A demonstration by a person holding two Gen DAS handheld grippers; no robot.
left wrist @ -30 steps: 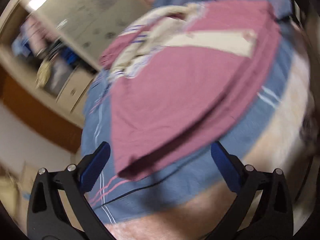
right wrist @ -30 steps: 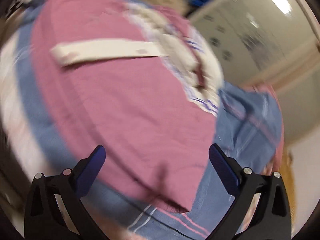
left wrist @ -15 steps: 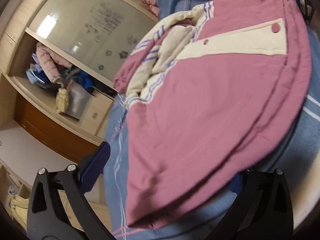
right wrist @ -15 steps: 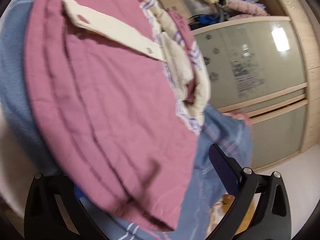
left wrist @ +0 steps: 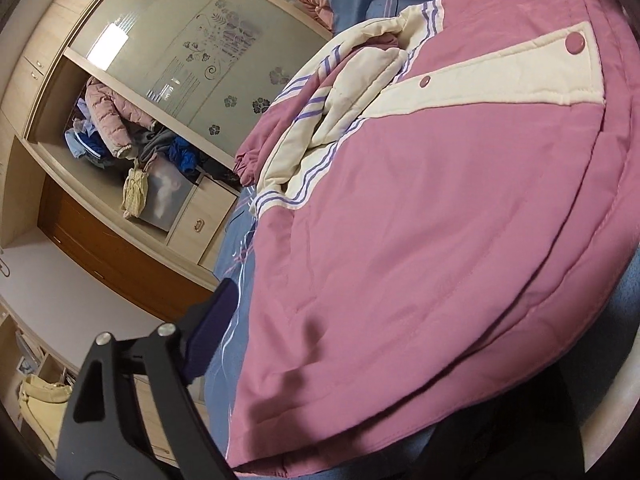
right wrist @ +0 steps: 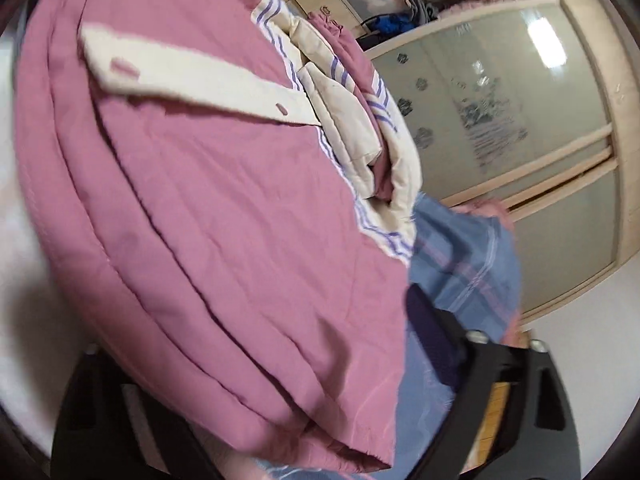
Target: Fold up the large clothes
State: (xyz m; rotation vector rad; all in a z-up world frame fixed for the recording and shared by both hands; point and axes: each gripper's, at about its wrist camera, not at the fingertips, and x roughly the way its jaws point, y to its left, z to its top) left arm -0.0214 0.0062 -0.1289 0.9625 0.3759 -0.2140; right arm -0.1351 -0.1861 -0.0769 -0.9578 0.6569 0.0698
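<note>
A folded pink padded jacket (left wrist: 420, 240) with a cream snap placket and striped cream collar lies on a blue striped bedsheet (left wrist: 236, 280). It also fills the right wrist view (right wrist: 192, 216). My left gripper (left wrist: 344, 364) is open, its jaws astride the jacket's near edge; the left finger (left wrist: 208, 332) shows, the right one is hidden under the fabric. My right gripper (right wrist: 260, 356) is open too, astride the jacket's hem; its right finger (right wrist: 432, 344) shows, the left one is covered by cloth.
A wardrobe with frosted sliding doors (left wrist: 208, 64) stands beyond the bed, with an open shelf of piled clothes (left wrist: 116, 124). The same doors (right wrist: 500, 120) show in the right wrist view. A pink pillow (left wrist: 316, 4) lies at the bed's far end.
Both grippers have moved in low toward the jacket's edges; the hem now lies between the open jaws and covers one finger of each. The jacket has not moved.
</note>
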